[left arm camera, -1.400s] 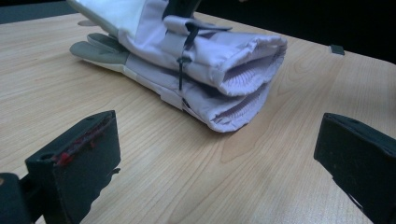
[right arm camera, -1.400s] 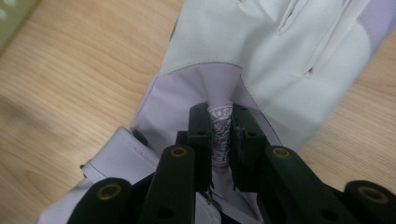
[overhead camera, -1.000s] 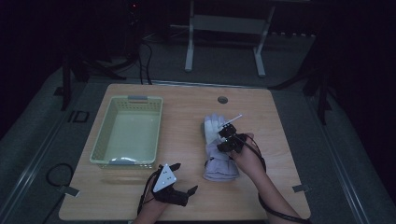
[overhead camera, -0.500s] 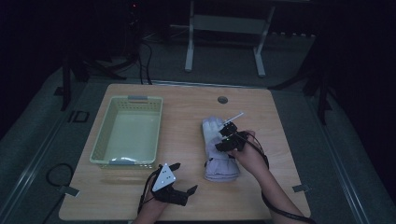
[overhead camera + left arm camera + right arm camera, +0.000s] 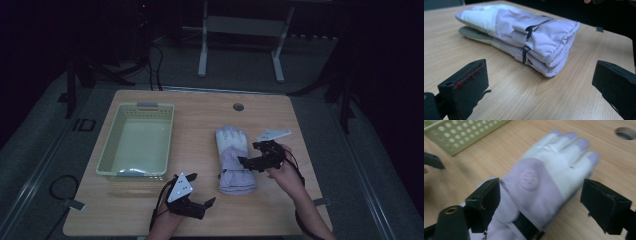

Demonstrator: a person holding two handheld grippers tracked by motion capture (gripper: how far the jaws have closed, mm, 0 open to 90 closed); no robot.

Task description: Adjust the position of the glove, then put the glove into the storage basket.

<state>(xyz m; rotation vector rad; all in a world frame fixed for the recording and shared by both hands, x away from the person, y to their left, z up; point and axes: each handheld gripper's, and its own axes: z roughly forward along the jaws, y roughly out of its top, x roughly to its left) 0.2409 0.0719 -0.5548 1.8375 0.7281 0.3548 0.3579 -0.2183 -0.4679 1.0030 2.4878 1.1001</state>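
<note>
Step in hand, by the look of it: approach to the gloves, no grip taken yet. Pair stacked flat on the worktop, finger ends away from the person, cuffs toward the near edge.

Right claw: jaws wide apart, nothing between them but air, poised just over the right side of the gloves about mid-length. Seen along its jaws, palm patch and round logo directly ahead and below, fingertips beyond, basket well off to the upper left.

Left claw: jaws likewise spread, clamped on nothing, low over the worktop near the front edge. Glove cuffs just ahead of it, apart from both jaws; basket back and to its left.

Next move, probably: lower the right claw until both layers sit between the jaws, close firmly so the lower glove comes along too, lift clear. Likely destination the basket, though that stays a guess. Soft padding: a deep bite needed, not a pinch at the edge.
</note>
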